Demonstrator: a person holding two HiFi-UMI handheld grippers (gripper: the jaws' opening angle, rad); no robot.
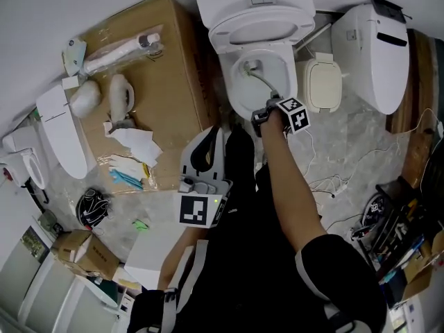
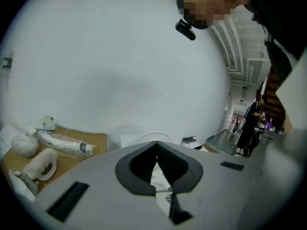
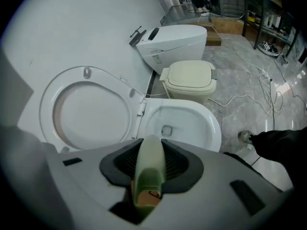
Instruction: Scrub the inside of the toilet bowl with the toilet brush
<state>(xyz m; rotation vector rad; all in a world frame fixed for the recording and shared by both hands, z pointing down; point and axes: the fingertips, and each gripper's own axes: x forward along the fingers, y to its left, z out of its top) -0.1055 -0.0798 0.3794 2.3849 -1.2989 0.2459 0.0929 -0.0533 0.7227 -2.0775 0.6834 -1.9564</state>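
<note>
Currently we are clamping the right tongs shut around the pale green handle of the toilet brush, and only the right gripper view is showing that grip up close; the brush head is not showing there. The head view is giving us the rest: the handle is curving down from the tongs into the toilet bowl, its far end lying near the drain. The left tongs are resting closed with nothing between them, held back near our body and pointing at the bare wall. Their own view is catching a distant person in a corridor, which no other view shows. The seat is standing raised, so the bowl's mouth is lying open from above. A cardboard box is crowding the bowl's left side and a small beige lidded unit is sitting just beside its right rim, with loose cables trailing over the floor beyond.
</note>
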